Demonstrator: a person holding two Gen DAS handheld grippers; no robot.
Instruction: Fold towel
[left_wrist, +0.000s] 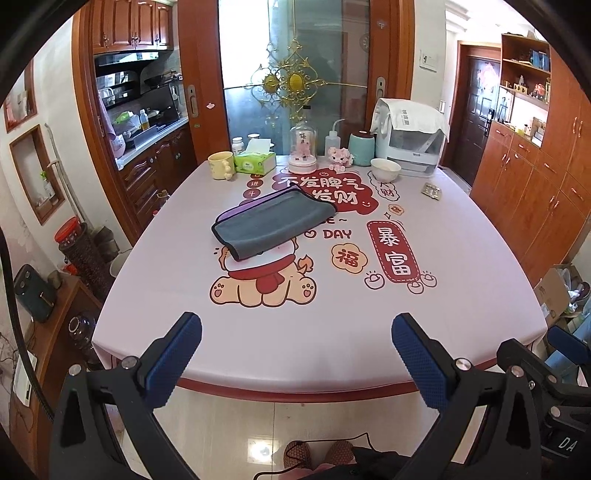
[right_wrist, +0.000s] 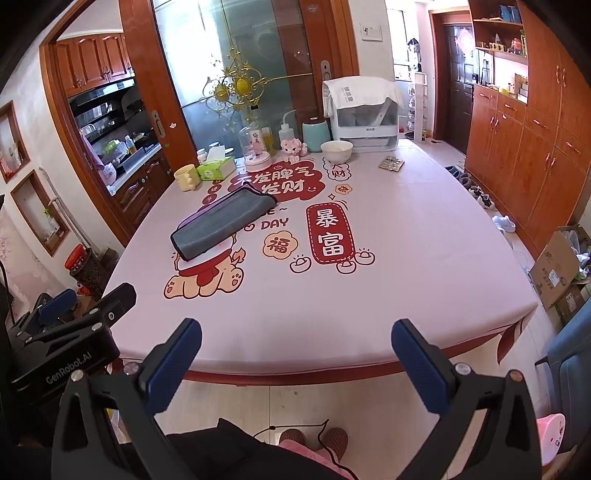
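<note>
A grey towel with a dark edge (left_wrist: 273, 223) lies folded into a flat rectangle on the pink printed tablecloth (left_wrist: 461, 266), left of centre; it also shows in the right wrist view (right_wrist: 221, 223). My left gripper (left_wrist: 295, 350) is open and empty, held over the table's near edge, well short of the towel. My right gripper (right_wrist: 295, 354) is open and empty at the same near edge, to the right of the left one. The left gripper's body (right_wrist: 74, 332) shows at the lower left of the right wrist view.
At the table's far side stand a yellow mug (left_wrist: 221, 165), a green tissue box (left_wrist: 255, 162), a glass dome ornament (left_wrist: 303, 147), a squeeze bottle (left_wrist: 331, 142), a teal canister (left_wrist: 361, 149), a white bowl (left_wrist: 385, 169) and a white appliance (left_wrist: 413, 138). Cardboard boxes (right_wrist: 561, 269) stand at right.
</note>
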